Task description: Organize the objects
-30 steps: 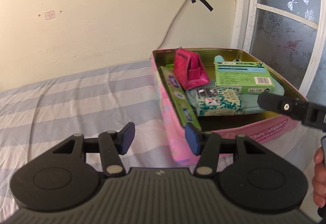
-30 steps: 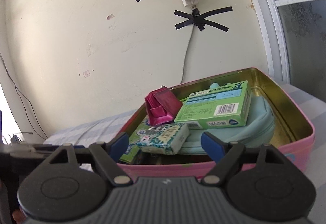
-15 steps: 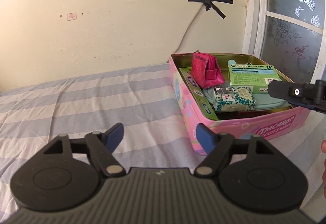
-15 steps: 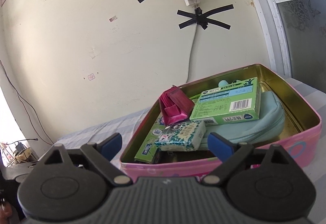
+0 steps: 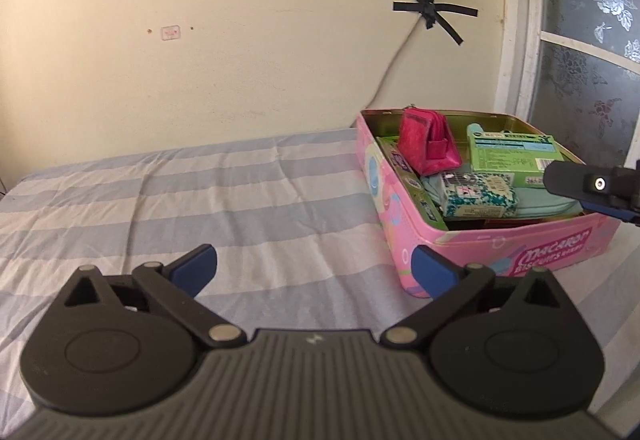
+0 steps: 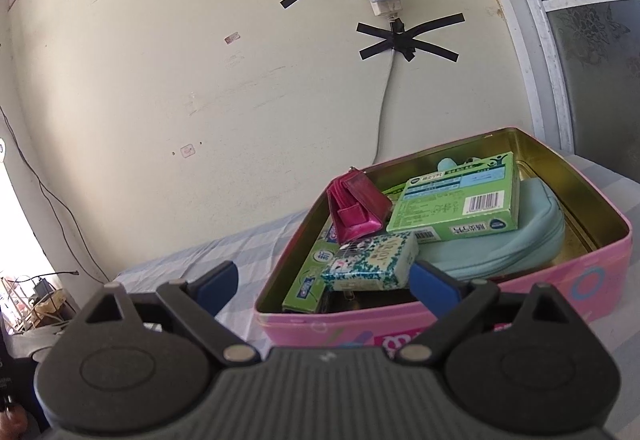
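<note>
Left wrist view: the left gripper, its jaws just opened wide with nothing between them, is held over the striped sheet beside the pink tin. The right gripper is spread wide and empty before the tin's packed boxes and pouches.

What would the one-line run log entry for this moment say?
left gripper: open, empty, jaws just opened | right gripper: open, empty | pink tin: packed, on striped sheet
</note>
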Action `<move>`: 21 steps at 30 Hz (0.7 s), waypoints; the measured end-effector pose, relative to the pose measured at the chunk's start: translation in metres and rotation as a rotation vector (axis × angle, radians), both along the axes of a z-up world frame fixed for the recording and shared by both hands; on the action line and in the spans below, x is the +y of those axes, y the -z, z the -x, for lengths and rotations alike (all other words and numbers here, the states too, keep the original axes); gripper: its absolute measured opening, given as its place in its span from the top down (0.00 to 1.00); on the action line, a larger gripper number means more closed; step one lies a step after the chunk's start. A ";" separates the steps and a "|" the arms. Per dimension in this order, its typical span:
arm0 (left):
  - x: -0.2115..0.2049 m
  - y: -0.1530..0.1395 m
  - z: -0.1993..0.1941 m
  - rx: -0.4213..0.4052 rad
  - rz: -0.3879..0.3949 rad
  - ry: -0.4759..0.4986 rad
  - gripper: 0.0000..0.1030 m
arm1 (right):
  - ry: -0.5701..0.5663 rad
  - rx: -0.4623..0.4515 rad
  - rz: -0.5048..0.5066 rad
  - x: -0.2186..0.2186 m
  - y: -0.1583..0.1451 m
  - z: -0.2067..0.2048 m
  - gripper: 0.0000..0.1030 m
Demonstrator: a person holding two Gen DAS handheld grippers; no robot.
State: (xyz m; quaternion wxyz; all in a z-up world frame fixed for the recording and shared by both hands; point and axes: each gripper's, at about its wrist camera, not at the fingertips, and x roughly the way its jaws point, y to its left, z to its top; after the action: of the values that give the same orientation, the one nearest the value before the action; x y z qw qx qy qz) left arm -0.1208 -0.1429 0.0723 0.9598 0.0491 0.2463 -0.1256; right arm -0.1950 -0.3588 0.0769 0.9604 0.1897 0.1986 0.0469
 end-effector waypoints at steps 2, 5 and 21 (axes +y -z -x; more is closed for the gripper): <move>0.001 -0.001 0.000 -0.004 -0.004 -0.006 0.00 | -0.004 -0.003 0.003 0.001 -0.001 0.001 0.07; 0.001 -0.003 0.001 -0.011 -0.011 -0.020 0.00 | -0.006 -0.010 0.007 0.003 -0.002 0.003 0.06; -0.007 -0.011 0.010 -0.058 -0.016 -0.034 0.00 | 0.016 -0.017 -0.003 -0.008 -0.004 0.007 0.06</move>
State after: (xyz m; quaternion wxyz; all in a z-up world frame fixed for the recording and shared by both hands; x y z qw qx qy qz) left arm -0.1308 -0.1500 0.0833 0.9681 0.0562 0.2202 -0.1059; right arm -0.2017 -0.3672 0.0812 0.9621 0.1924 0.1888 0.0411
